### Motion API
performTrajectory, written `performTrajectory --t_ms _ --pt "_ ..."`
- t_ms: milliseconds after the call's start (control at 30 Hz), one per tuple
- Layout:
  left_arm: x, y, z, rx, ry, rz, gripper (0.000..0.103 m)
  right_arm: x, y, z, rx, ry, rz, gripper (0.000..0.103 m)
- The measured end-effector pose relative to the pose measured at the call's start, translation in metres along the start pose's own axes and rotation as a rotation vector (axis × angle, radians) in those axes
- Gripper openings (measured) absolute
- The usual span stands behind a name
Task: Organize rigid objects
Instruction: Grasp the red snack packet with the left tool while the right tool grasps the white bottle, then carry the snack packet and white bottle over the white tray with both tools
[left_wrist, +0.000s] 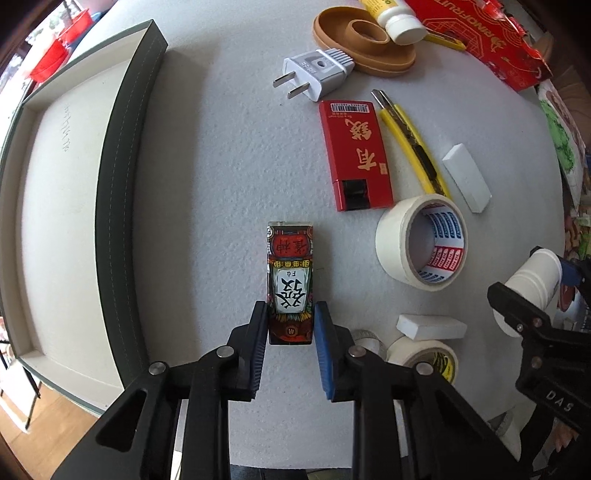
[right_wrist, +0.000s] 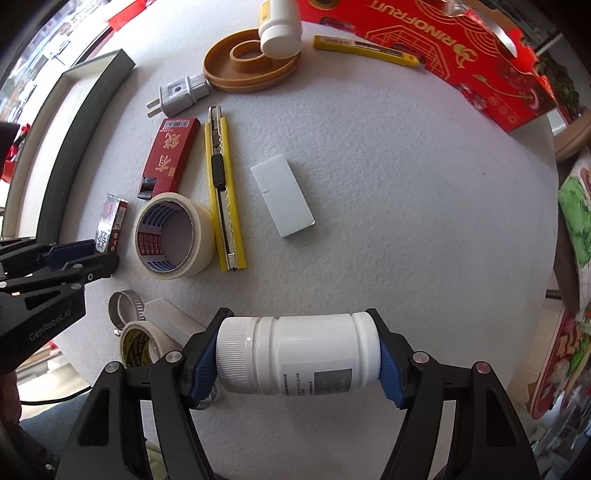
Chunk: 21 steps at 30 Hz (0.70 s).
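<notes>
- Both grippers were loaded at this moment: the left gripper (left_wrist: 290, 325) had its jaws drawn narrow on the lower end of a printed lighter (left_wrist: 290, 280), and the right gripper (right_wrist: 298, 356) was clamped end to end on a white bottle (right_wrist: 299, 354) lying sideways between its pads.
- Each pointed straight down over the white table (right_wrist: 406, 184), the lighter apparently just clear of the surface.
- Judging by that, the pick-up step was in hand and placement not yet done.
- Left of the lighter sat an open grey box (left_wrist: 122, 177), seemingly empty and the likely destination.
- Next would come carrying both items across to that box, clearing its near wall, lowering, then releasing one at a time.
- Still loose on the table were a tape roll (left_wrist: 421, 243), a red lighter (left_wrist: 354, 155), a yellow cutter (left_wrist: 410, 144) and a plug (left_wrist: 314, 74).
</notes>
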<state>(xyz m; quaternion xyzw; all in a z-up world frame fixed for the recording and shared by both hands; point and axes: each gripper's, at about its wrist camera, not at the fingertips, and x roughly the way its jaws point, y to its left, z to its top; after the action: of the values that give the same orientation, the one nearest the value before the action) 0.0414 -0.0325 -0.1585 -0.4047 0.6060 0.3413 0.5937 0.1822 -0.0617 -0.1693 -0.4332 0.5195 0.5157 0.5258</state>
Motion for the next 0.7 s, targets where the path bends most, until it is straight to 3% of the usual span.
performTrajectory --t_ms 233,500,700 --pt "-0.022 0.018 -0.017 0.079 -0.029 -0.018 0.027 -0.016 -0.011 -0.018 0.126 -0.009 0.051 0.072" --pt "-0.048 -0.006 -0.033 0.304 -0.099 -0.019 0.027 -0.034 -0.014 -0.045 0.213 -0.020 0.071 0.072" --pt "-0.062 0.006 -0.031 0.271 -0.109 -0.094 0.027 -0.054 -0.020 -0.050 0.261 -0.018 0.088 0.072"
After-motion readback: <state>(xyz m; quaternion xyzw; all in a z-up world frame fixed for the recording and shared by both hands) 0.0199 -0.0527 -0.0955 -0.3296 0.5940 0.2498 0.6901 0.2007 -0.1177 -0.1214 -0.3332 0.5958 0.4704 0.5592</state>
